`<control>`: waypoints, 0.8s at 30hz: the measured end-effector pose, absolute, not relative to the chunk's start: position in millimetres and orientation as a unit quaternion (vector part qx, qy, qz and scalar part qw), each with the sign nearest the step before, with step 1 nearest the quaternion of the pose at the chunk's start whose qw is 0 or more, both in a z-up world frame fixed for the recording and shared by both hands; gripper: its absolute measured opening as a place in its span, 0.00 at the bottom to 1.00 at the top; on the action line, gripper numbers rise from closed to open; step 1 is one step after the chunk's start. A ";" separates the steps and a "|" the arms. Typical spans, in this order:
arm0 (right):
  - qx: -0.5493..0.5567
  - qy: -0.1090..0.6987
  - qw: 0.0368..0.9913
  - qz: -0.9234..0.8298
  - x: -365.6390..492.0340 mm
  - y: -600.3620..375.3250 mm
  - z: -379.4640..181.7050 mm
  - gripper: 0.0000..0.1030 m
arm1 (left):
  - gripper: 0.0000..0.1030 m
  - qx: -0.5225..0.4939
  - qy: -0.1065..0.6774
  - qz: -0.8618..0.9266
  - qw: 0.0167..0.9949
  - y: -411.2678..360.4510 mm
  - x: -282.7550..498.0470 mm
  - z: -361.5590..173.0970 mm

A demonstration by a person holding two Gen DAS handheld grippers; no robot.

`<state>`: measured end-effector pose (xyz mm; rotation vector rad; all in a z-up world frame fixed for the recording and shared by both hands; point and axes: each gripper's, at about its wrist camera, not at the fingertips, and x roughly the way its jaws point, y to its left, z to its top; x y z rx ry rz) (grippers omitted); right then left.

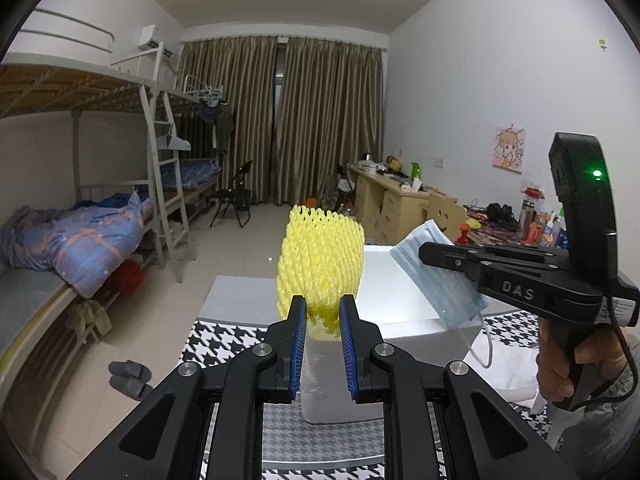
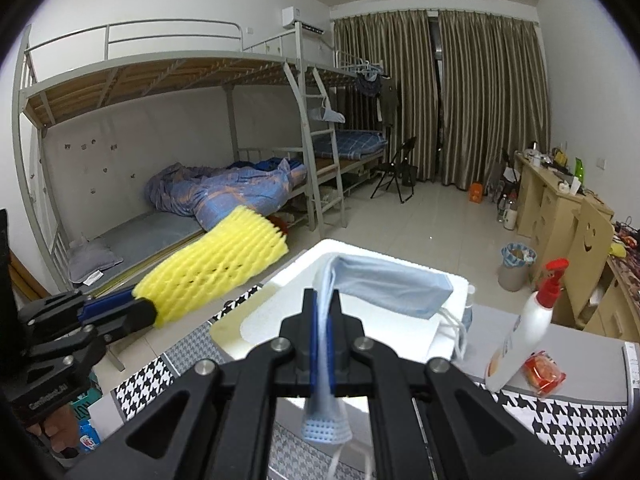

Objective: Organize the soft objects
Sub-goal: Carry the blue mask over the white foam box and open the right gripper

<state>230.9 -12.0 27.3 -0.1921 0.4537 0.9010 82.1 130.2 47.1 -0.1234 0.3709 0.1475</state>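
From the left wrist, the left gripper [image 1: 323, 312] has its blue-padded jaws closed to a narrow gap on the lower end of a yellow foam net [image 1: 320, 264]. The net is a ribbed, open-mesh sleeve that stands upright from the jaws and widens toward a frilled top; its pinched base is bunched. It is held in the air above a white foam box [image 1: 400, 300] that sits on a houndstooth cloth [image 1: 224, 340]. To the right, the right gripper [image 1: 430, 256] reaches in sideways, clamped on a pale blue face mask [image 1: 440, 276] that hangs at a slant over the box, with its white ear loop trailing down over the box's front edge. The net and mask are near each other but apart. Open floor lies to the left, up to a bunk bed [image 1: 100, 216].

From the right wrist, the right gripper [image 2: 322, 308] has its jaws pressed together on the folded mask [image 2: 396, 286], which runs forward and right above the box's hollow [image 2: 404, 332]; a crumpled end droops below the jaws. The net [image 2: 212, 268] juts in from the left, gripped by the left gripper [image 2: 148, 312], over the box's left edge. A white spray bottle [image 2: 528, 320] with a red top leans on the tabletop to the right, just beside a red packet [image 2: 544, 372].
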 end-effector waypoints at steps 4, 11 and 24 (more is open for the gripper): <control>-0.099 0.227 0.870 0.426 235.1 -4.9 22.4 0.06 | 0.18 -0.064 0.186 0.074 0.978 133.4 80.5 44.4; -0.101 0.247 0.867 0.421 242.3 6.1 14.6 0.07 | 0.18 -0.069 0.188 0.078 0.977 141.3 83.0 44.0; -0.132 0.266 0.856 0.422 237.3 8.0 7.1 0.58 | 0.18 -0.071 0.191 0.078 0.976 140.3 84.5 42.6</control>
